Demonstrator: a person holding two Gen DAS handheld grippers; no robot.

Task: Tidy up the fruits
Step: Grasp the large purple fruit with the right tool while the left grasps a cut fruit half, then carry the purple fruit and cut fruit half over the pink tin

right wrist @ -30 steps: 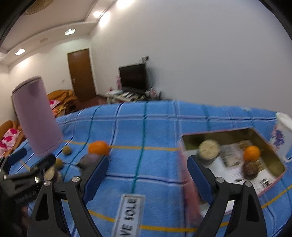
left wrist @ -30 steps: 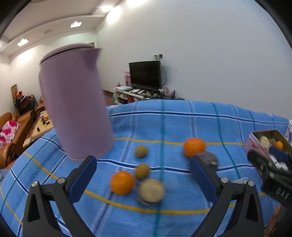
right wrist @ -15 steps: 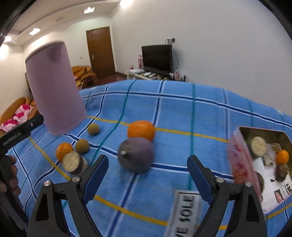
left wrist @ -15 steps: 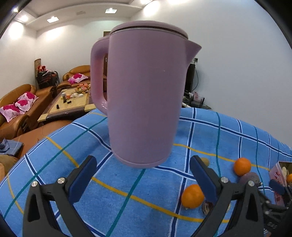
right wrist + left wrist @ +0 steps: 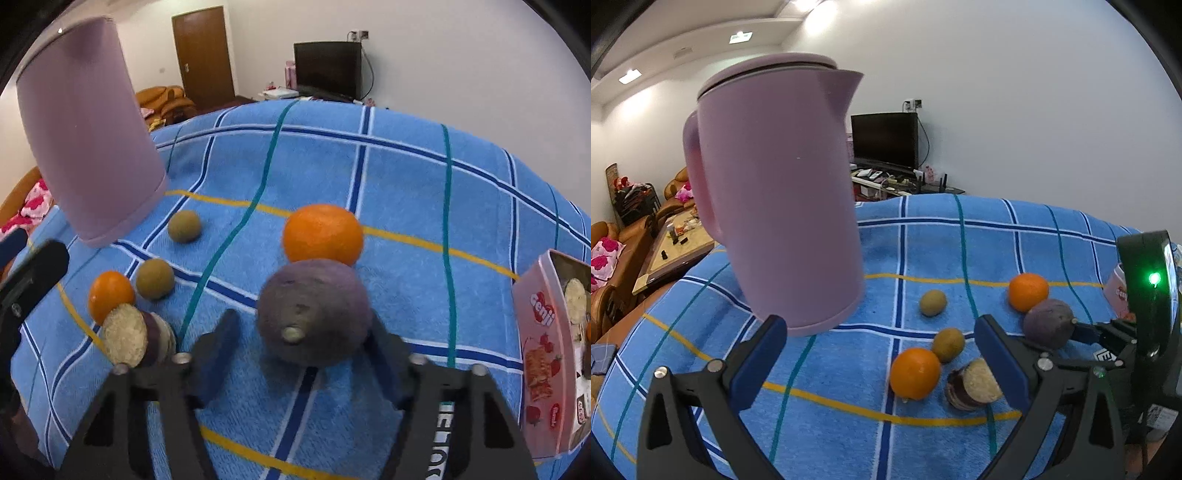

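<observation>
A purple passion fruit (image 5: 314, 314) sits on the blue checked cloth, between the fingers of my right gripper (image 5: 301, 332); the jaws stand around it, still apart from it on the left side. It also shows in the left wrist view (image 5: 1048, 324). An orange (image 5: 323, 234) lies just behind it. Further left lie another orange (image 5: 110, 295), two kiwis (image 5: 154, 278) (image 5: 184, 226) and a halved passion fruit (image 5: 136, 338). My left gripper (image 5: 879, 354) is open and empty, hovering above the cloth.
A tall lilac kettle (image 5: 779, 192) stands at the left of the cloth. A pink tin box (image 5: 550, 332) with several fruits inside stands at the right edge. A TV and sofas are in the background.
My right gripper has moved forward so the purple passion fruit now sits between its fingers, and the jaws have narrowed. My left gripper has swung right, bringing the fruits back into view.
</observation>
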